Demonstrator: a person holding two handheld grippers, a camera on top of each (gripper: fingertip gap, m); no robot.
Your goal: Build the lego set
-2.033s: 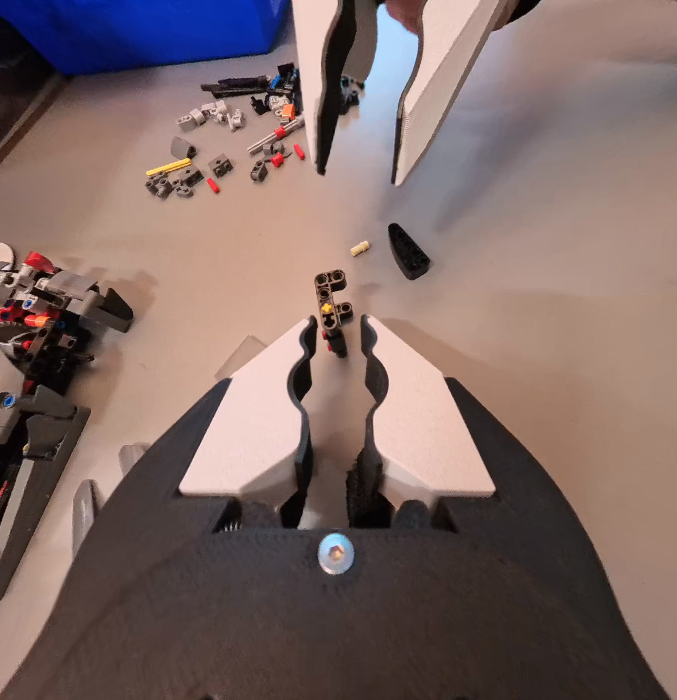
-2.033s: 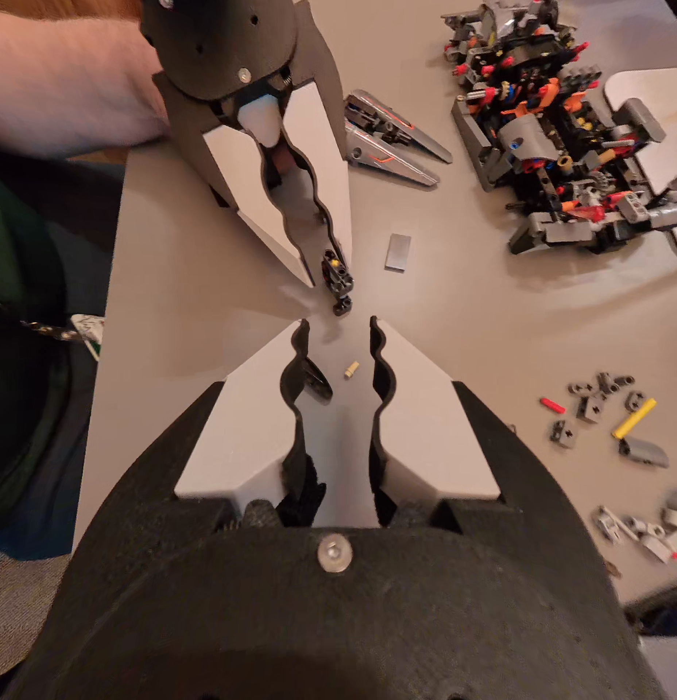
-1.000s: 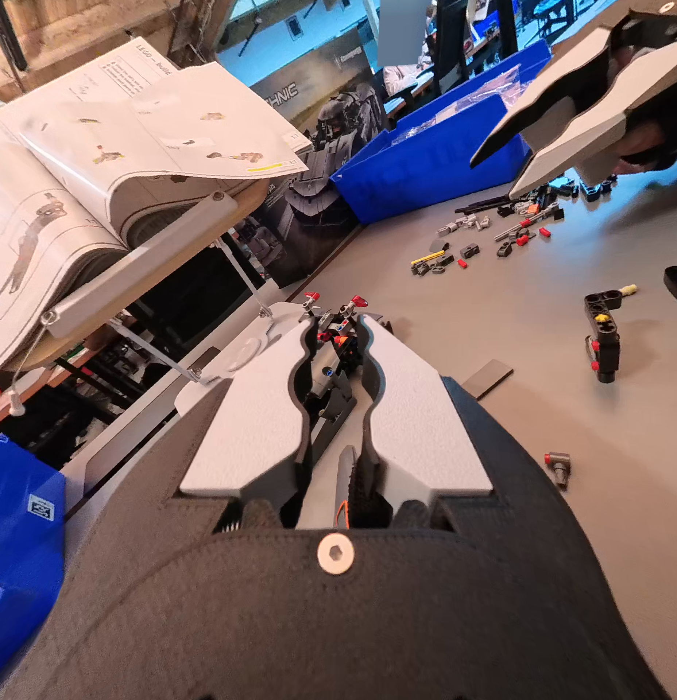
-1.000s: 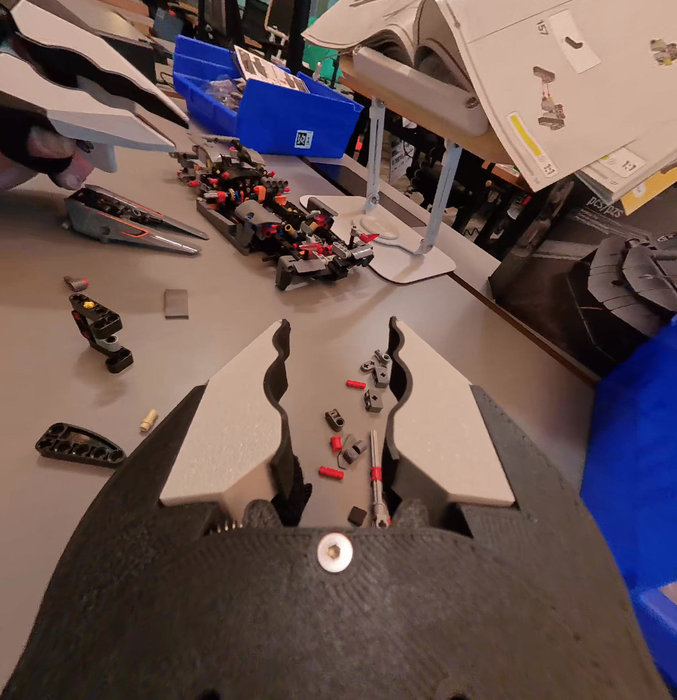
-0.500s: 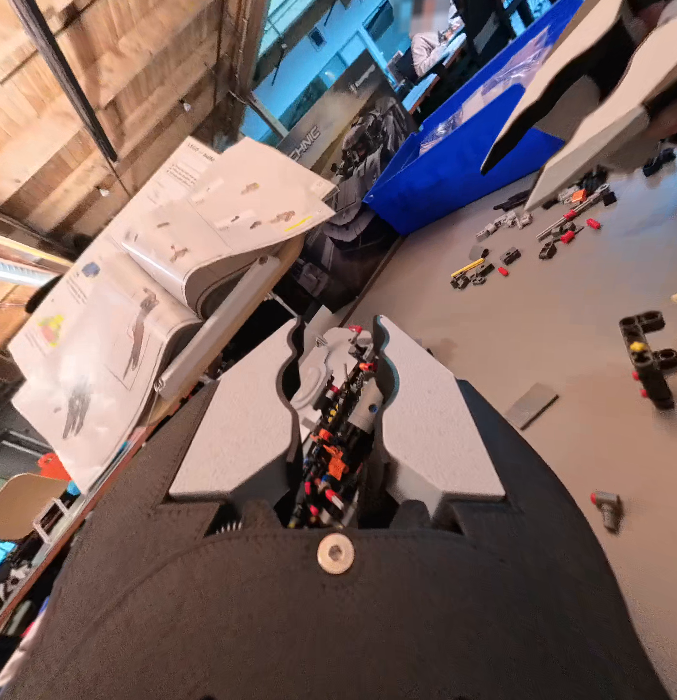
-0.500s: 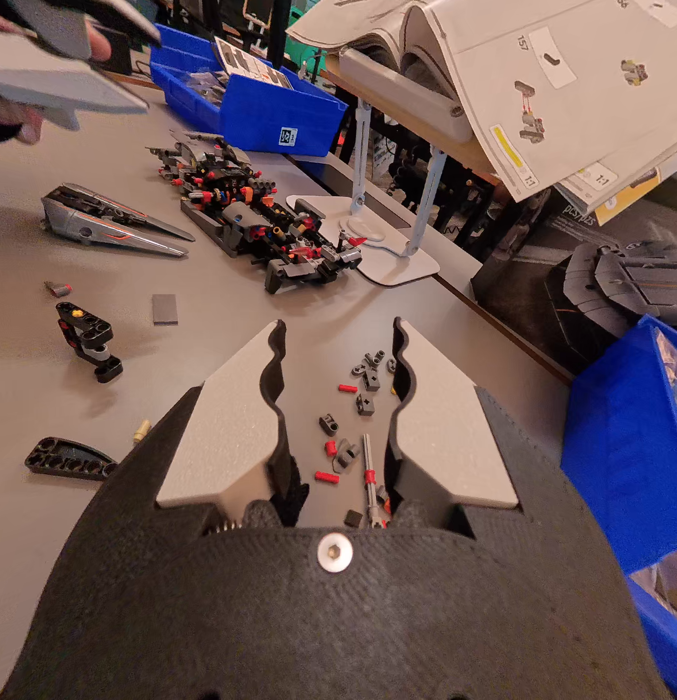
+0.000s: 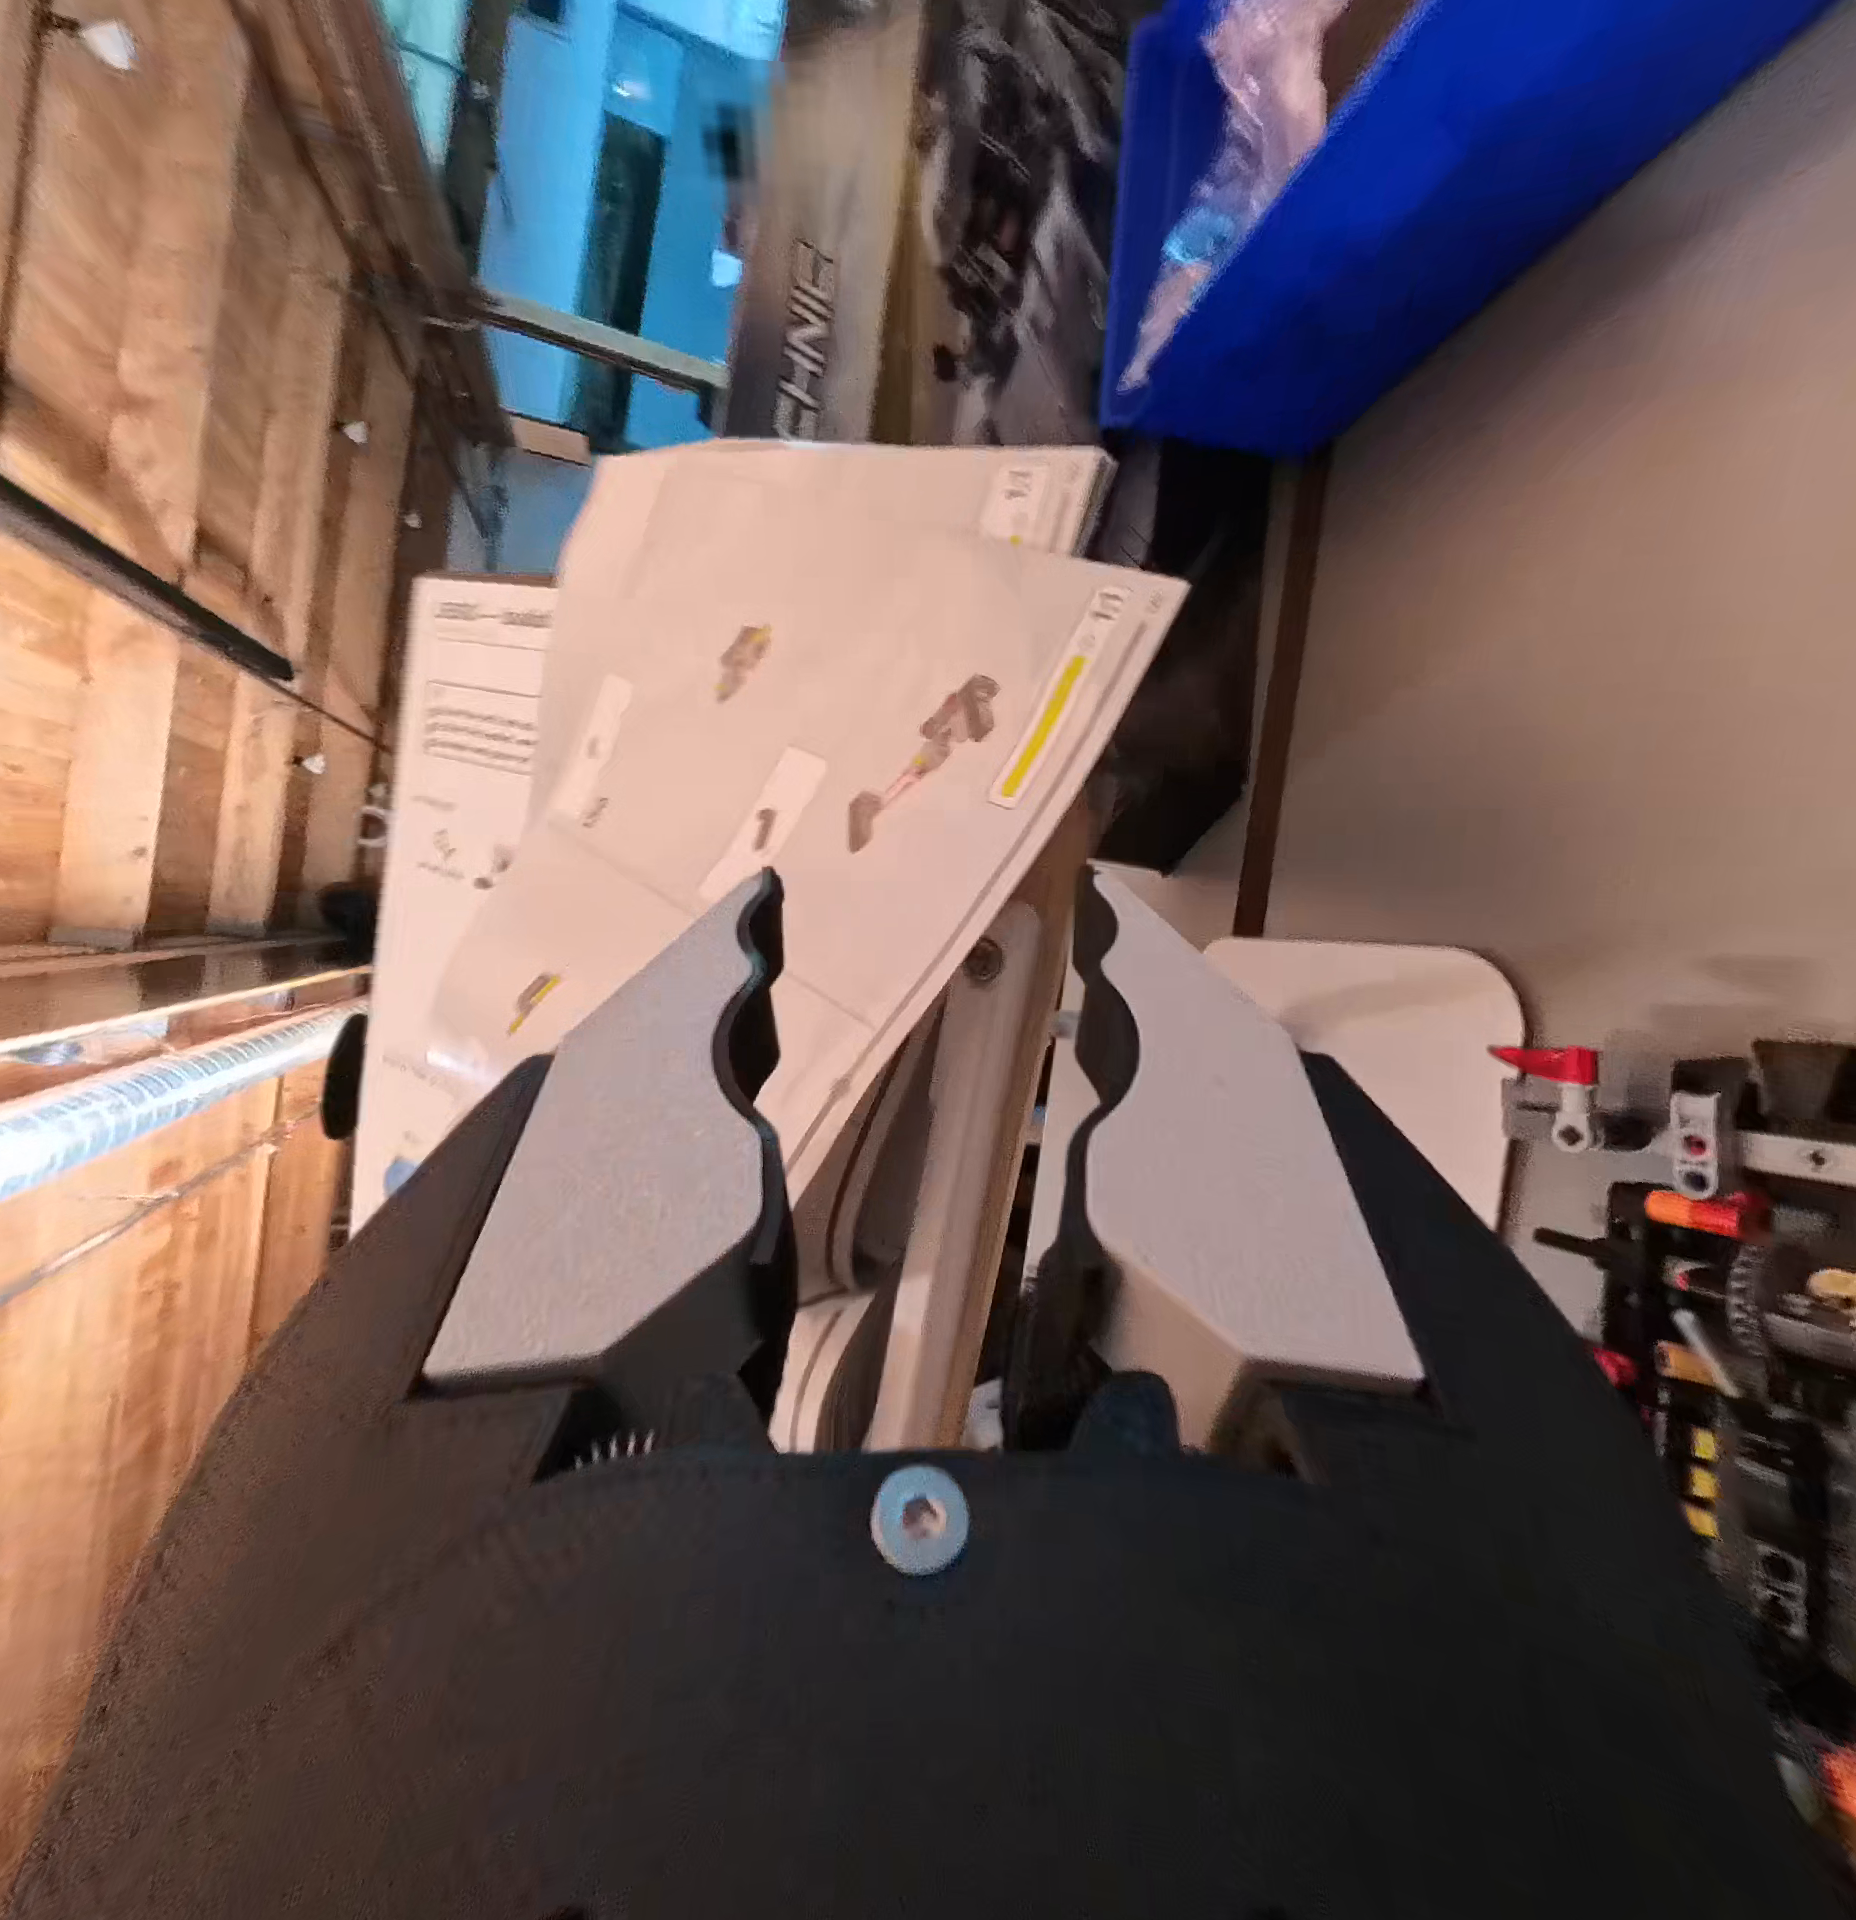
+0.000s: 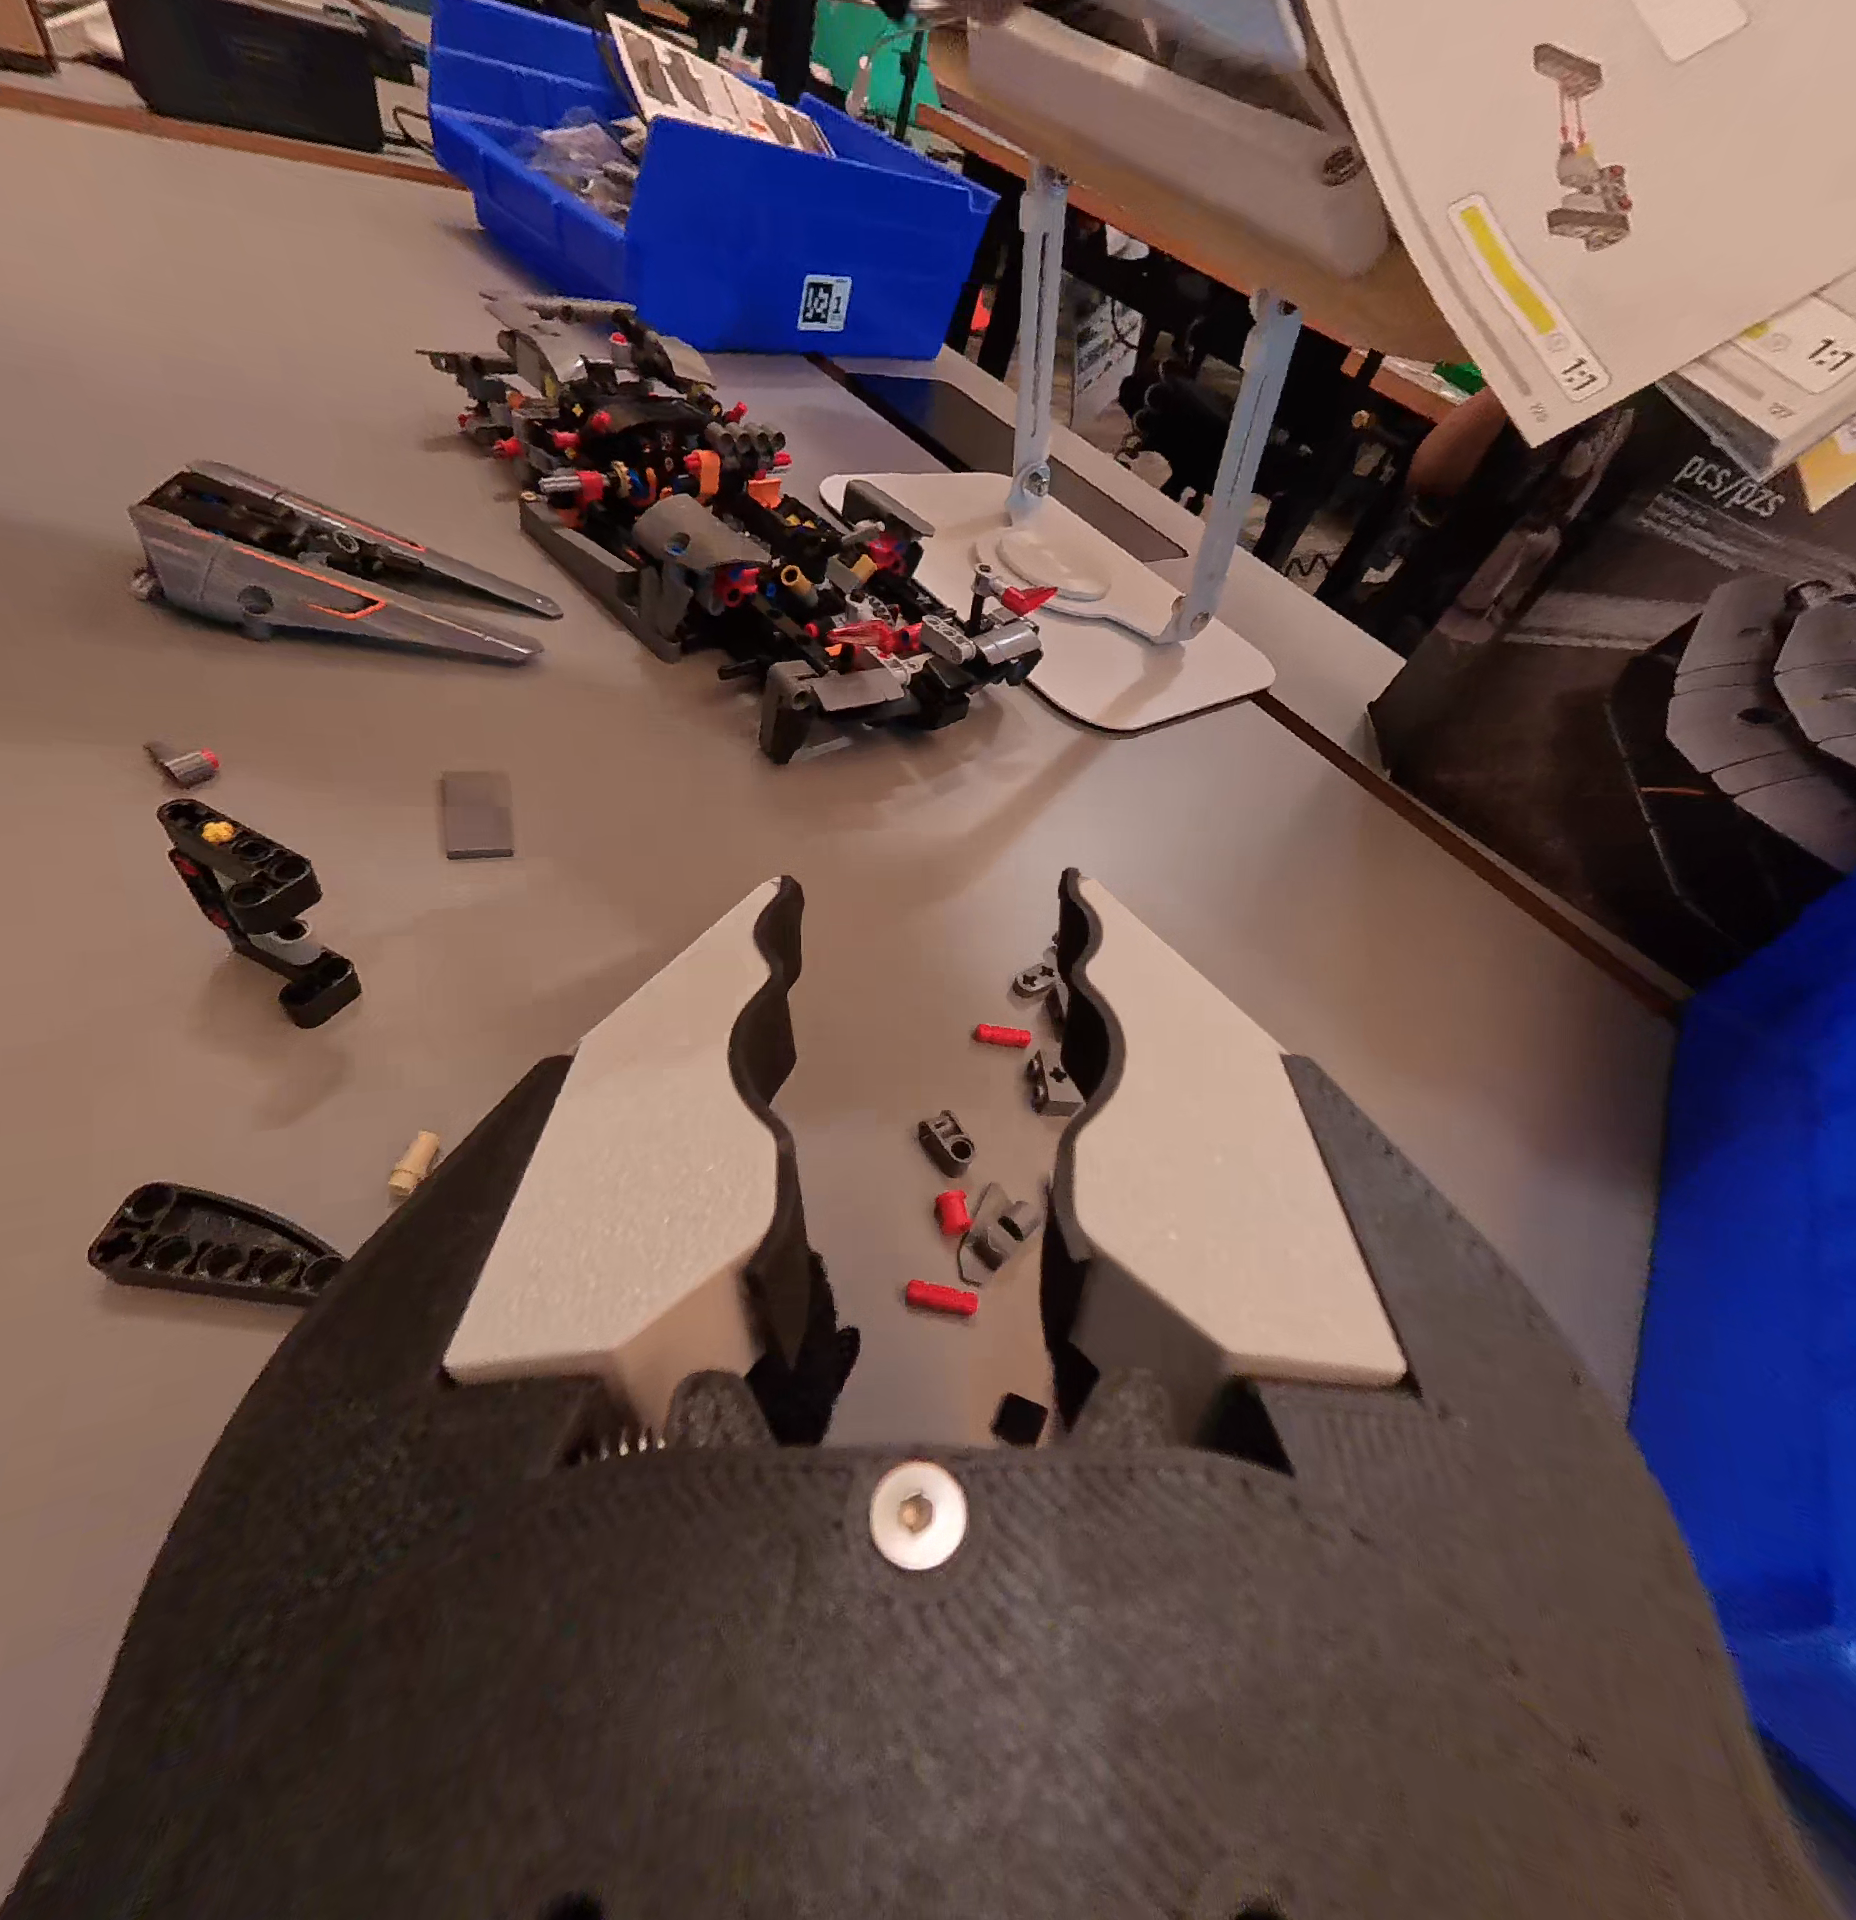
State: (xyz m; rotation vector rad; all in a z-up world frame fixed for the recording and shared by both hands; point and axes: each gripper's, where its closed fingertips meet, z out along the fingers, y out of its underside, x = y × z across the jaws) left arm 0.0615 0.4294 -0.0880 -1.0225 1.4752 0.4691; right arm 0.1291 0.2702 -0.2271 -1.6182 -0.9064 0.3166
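Wood-plank wall (image 7: 124, 520) at left, black beam (image 7: 124, 592) across it. Bluish window (image 7: 591, 208) beyond. Grey desk (image 8: 228, 343), dark strip (image 8: 1475, 831) along far edge. Blue bins (image 8: 778, 239) at far edge, second desk (image 8: 72, 94) behind.

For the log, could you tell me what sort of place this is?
Probably a shared workshop: a grey table with a half-built model, blue parts bins, and an instruction booklet on a stand.

Grey table (image 8: 1163, 821): half-built model (image 8: 737, 561) near the far edge, wedge panel (image 8: 321, 566) beside it, loose pieces (image 8: 965, 1174) nearer.
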